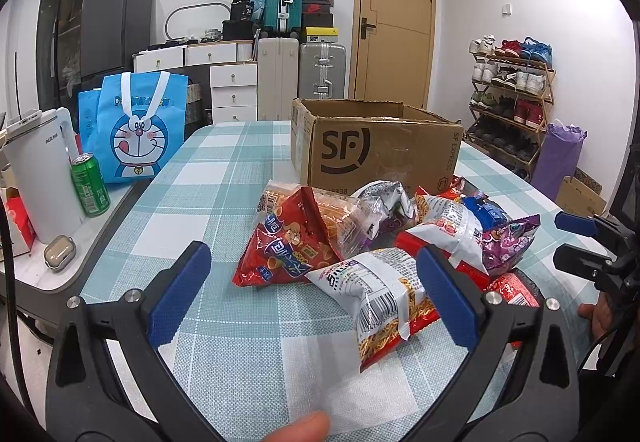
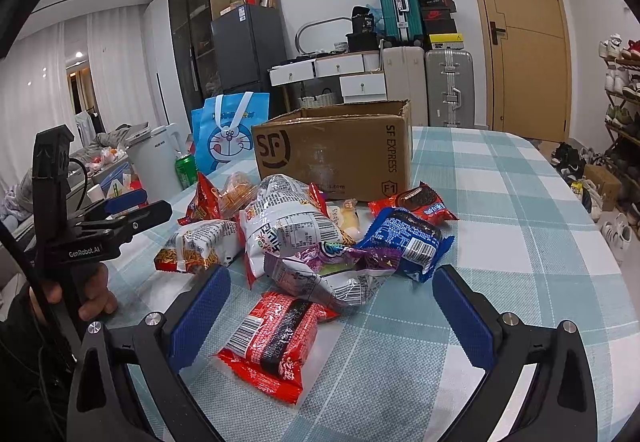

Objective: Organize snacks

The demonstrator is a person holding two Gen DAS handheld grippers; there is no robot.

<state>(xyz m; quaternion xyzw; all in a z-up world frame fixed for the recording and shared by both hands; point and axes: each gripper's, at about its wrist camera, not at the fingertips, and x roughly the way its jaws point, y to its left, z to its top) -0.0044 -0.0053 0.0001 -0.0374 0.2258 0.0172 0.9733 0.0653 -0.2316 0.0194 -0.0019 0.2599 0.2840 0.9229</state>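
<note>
A heap of snack packets lies on the checked tablecloth in front of an open SF cardboard box (image 1: 376,149) (image 2: 336,153). My left gripper (image 1: 312,290) is open and empty, with a white-and-red noodle snack packet (image 1: 384,298) between its fingers and a red chip bag (image 1: 288,246) just beyond. My right gripper (image 2: 332,306) is open and empty, with a red noodle packet (image 2: 276,342) between its fingers. Behind it lie a purple packet (image 2: 336,262), a blue cookie packet (image 2: 408,242) and a large white bag (image 2: 288,226). Each gripper shows at the edge of the other's view.
A green can (image 1: 90,185), a white kettle (image 1: 40,169), an earbud case (image 1: 60,252) and a blue Doraemon bag (image 1: 136,129) stand on the side table to the left. Suitcases, drawers, a shoe rack (image 1: 512,101) and a door are behind the table.
</note>
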